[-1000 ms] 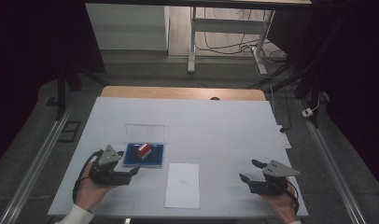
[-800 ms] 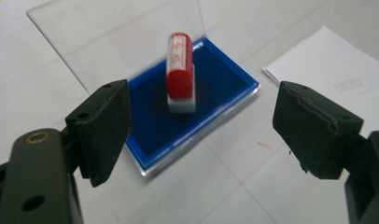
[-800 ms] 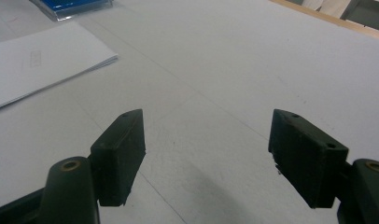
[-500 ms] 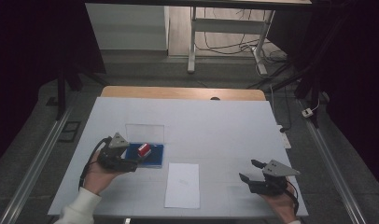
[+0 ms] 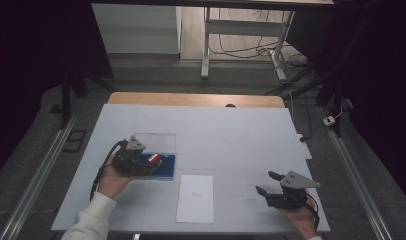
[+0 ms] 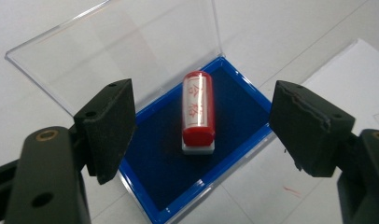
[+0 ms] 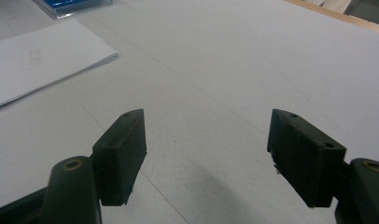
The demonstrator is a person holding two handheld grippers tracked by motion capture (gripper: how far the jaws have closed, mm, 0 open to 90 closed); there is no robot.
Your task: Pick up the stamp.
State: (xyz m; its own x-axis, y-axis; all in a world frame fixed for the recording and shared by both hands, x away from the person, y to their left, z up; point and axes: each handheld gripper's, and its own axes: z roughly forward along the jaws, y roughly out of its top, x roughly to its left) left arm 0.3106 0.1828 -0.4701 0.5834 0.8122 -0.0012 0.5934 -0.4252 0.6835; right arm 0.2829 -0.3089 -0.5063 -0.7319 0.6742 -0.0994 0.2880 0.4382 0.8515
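A red cylinder stamp lies on its side on the blue pad of an open case, whose clear lid is folded back flat on the table. My left gripper hovers over the case with the stamp between its pads, which do not touch it. Its jaws stand wide and have just been closing a little. In the high view the left gripper covers the left part of the case. My right gripper rests open at the near right, with nothing between its jaws.
A white sheet of paper lies near the front edge, just right of the case. The white table top stretches wide around both hands. Beyond the far edge are a floor, cables and a stand's legs.
My left gripper has moved forward and to the right, from beside the case to over it. The right gripper has stayed where it was.
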